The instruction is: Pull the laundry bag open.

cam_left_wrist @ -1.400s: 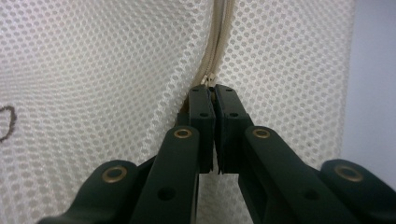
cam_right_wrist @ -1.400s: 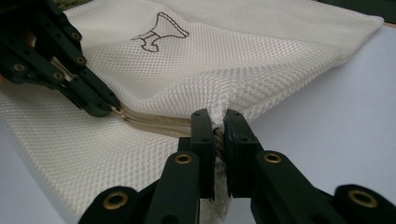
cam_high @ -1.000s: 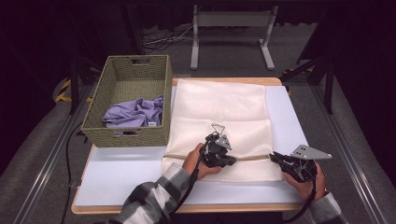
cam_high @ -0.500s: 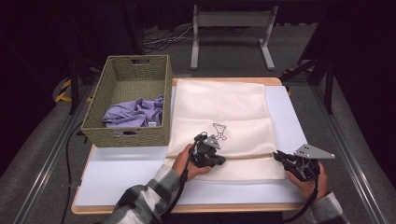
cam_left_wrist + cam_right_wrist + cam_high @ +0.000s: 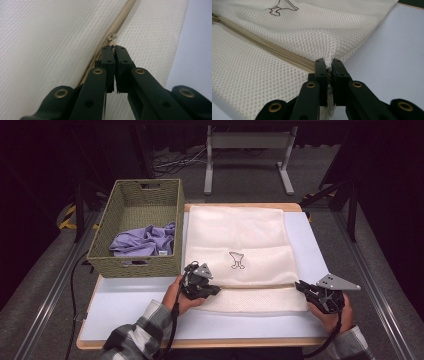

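A cream mesh bag [image 5: 235, 232] with a small dark emblem [image 5: 236, 260] lies flat on the white table top [image 5: 125, 312]. A tan zipper [image 5: 260, 286] runs across its near part. My left gripper [image 5: 214, 290] sits at the zipper's left part, shut on the zipper pull [image 5: 111, 37], which pokes out just past the fingertips in the left gripper view. My right gripper [image 5: 301, 286] is at the bag's right edge, shut on the mesh [image 5: 329, 56] where the zipper [image 5: 274, 50] ends.
A woven olive basket [image 5: 100, 257] stands left of the bag and holds a crumpled purple cloth [image 5: 142, 240]. Bare table top lies in front of the bag. A metal stand [image 5: 247, 150] rises behind the table. Dark floor surrounds it.
My left gripper has slid left along the zipper line, still shut on the pull. The right gripper has stayed at the bag's right edge.
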